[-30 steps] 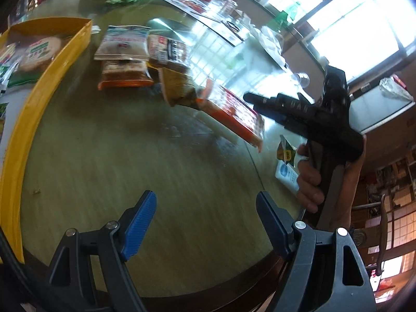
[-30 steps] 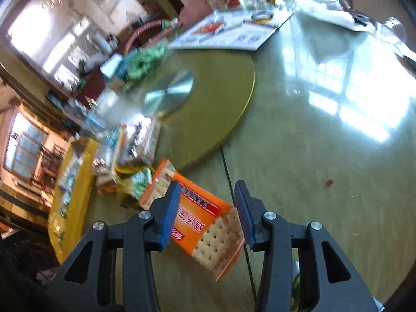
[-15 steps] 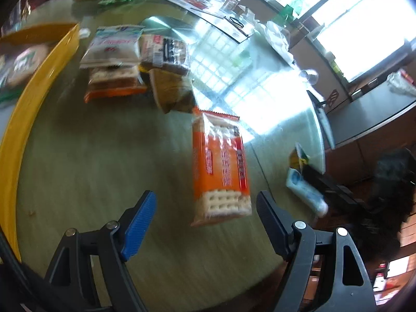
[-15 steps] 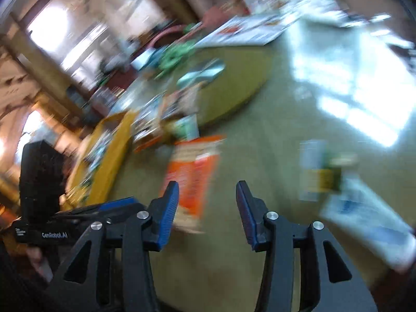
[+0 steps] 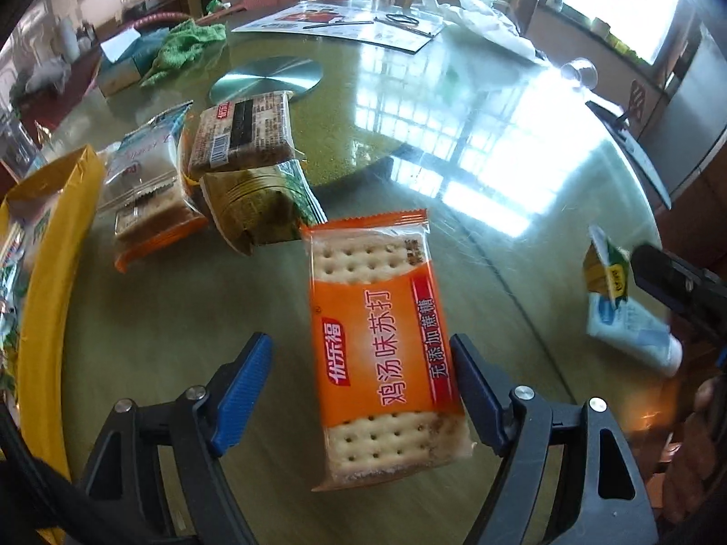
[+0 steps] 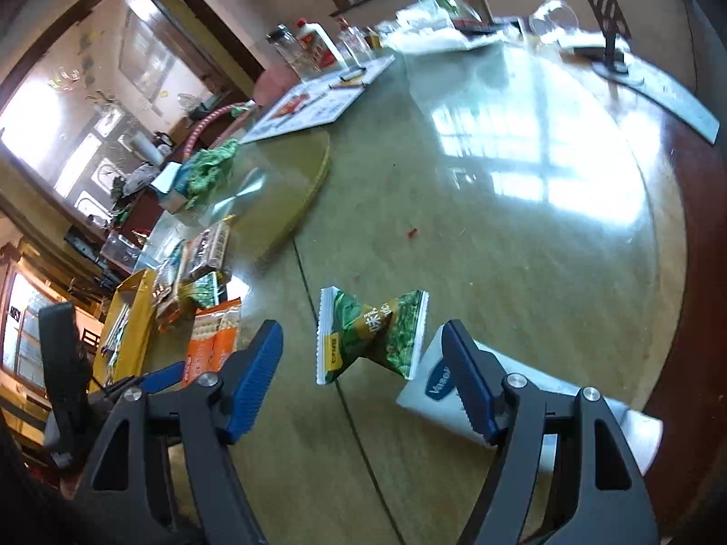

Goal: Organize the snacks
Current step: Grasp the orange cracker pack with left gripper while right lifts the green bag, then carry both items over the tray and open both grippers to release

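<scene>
An orange cracker packet lies flat on the green glass table, between the open fingers of my left gripper; the right pad is close to its edge. It also shows in the right wrist view. My right gripper is open over a green snack packet, which rests beside a white Vaseline tube. A pile of snack packets lies beside the yellow tray at the left, which holds more packets.
A round turntable with a metal disc sits mid-table. A green cloth, a leaflet, bottles and a glass stand at the far side. The table's wooden rim runs at the right.
The right gripper let go of the orange packet and swung right to the green packet. The left gripper moved forward so the orange packet now lies between its fingers.
</scene>
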The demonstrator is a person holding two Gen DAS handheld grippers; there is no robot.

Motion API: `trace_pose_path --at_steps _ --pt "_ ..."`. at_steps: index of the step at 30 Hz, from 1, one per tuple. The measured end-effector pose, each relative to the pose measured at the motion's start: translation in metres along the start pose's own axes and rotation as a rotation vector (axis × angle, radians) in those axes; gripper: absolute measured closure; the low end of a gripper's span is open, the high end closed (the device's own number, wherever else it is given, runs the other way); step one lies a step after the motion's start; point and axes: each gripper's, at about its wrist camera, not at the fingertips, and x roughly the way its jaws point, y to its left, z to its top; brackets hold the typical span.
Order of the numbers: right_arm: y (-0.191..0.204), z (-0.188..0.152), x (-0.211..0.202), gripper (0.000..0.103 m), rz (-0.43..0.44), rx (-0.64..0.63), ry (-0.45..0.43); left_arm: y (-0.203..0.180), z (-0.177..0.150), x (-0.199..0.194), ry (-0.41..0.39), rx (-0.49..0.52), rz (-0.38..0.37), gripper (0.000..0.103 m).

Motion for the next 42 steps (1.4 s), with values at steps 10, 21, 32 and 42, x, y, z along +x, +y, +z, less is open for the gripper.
trace_pose_path --at_steps 10,21,32,42 --pt "0.020 -0.009 0.023 0.030 -0.142 -0.001 0.015 0.014 -0.031 -0.021 -0.014 0.108 -0.005 0.047" --pt "0.014 0.001 0.031 0.030 0.000 0.119 0.016 0.052 -0.073 -0.044 0.003 0.107 0.002 0.040" --pt "0.049 -0.023 0.036 0.055 -0.091 0.005 0.045 0.054 -0.070 -0.039 -0.051 0.121 -0.006 0.047" --pt "0.089 -0.075 0.029 0.065 -0.028 -0.075 0.048 0.091 -0.080 -0.050 -0.071 0.001 -0.160 0.048"
